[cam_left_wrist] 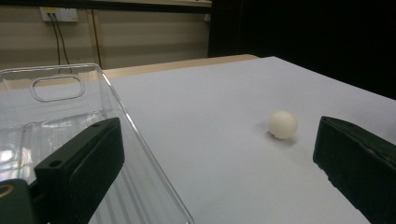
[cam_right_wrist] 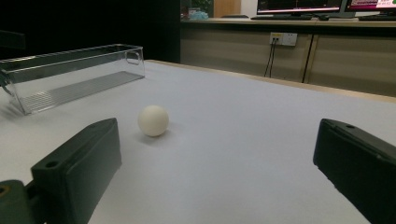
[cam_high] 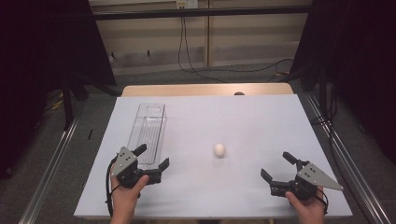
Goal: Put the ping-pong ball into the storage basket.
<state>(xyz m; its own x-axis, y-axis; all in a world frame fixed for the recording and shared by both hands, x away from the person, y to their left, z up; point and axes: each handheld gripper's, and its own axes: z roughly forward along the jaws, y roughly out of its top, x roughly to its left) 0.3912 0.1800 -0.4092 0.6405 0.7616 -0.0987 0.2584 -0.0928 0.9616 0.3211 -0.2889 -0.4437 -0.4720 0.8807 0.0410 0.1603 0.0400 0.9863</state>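
Ball (cam_high: 219, 150) lies on the sheet (cam_high: 261, 121), right of the clear bin (cam_high: 148, 132), apart from it. Left gripper (cam_high: 152, 157): jaws wide, nothing held, at the bin's near end. Right gripper (cam_high: 276, 166): jaws wide, nothing held, well right of the bin, near the ball.

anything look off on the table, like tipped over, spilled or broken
Nothing stands out. The clear tray sits flat and upright on the table, empty, with no visible cracks. The white ball rests alone on the bare surface to the tray's right. The left gripper and right gripper are open and hold nothing.
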